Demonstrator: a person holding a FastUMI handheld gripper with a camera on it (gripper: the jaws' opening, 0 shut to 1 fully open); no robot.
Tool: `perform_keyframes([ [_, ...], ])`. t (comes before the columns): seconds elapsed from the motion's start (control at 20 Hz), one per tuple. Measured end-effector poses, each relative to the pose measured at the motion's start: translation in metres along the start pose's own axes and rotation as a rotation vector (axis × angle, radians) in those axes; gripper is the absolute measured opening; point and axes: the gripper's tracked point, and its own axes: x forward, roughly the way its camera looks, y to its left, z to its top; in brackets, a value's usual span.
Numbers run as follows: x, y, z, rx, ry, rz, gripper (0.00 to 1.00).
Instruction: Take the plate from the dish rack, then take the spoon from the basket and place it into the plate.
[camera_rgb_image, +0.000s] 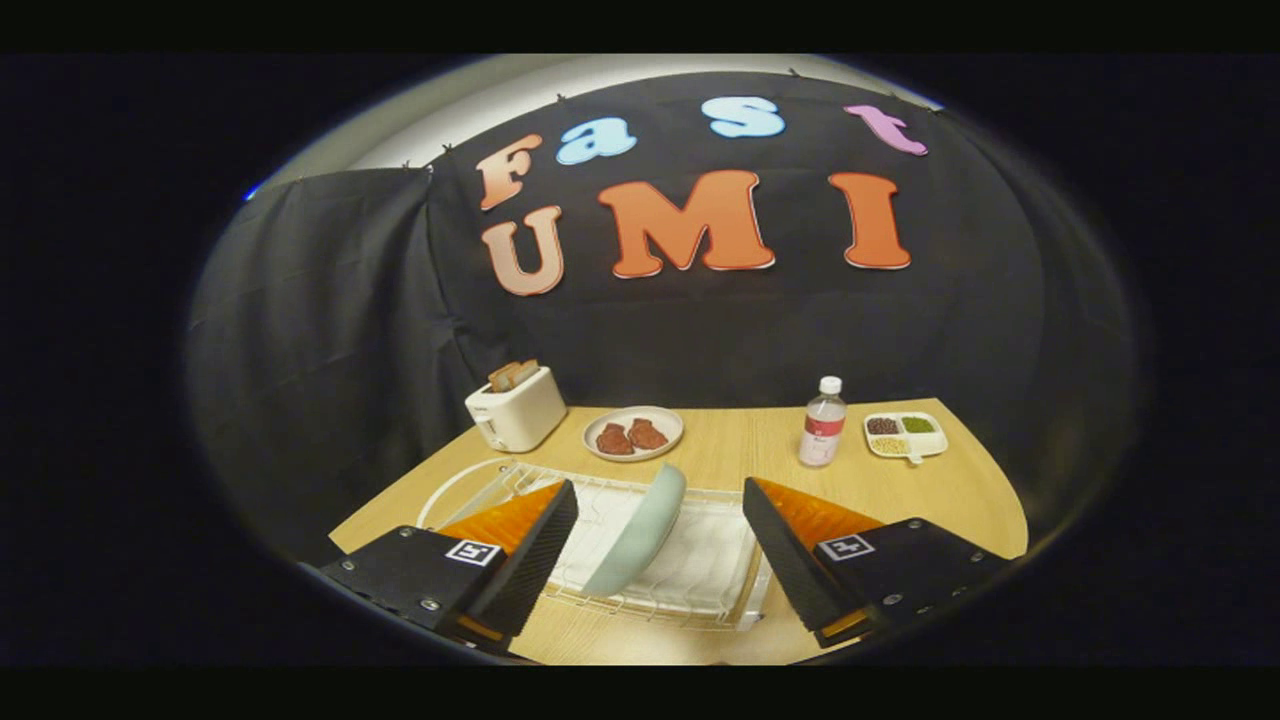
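Observation:
A pale green plate (640, 535) stands on edge, tilted, in a white wire dish rack (700, 585) on the wooden table. My gripper (660, 500) is open, its two fingers spread wide to either side of the plate, one left and one right of it, not touching it. The plate sits between the fingers and slightly below their tips. I see no spoon or basket here.
Beyond the rack are a white toaster (516, 408) with toast, a plate of brown meat pieces (632, 433), a clear water bottle (823, 422) and a divided white dish of beans (905, 435). The table (960, 490) ends at the black cloth wall.

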Motion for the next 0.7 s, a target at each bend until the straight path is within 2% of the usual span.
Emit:
perform_keyframes([
  [0.55,0.053,0.007,-0.044,-0.024,0.225,-0.055,0.97],
  [0.7,0.068,0.006,-0.059,-0.026,0.278,-0.084,0.93],
])
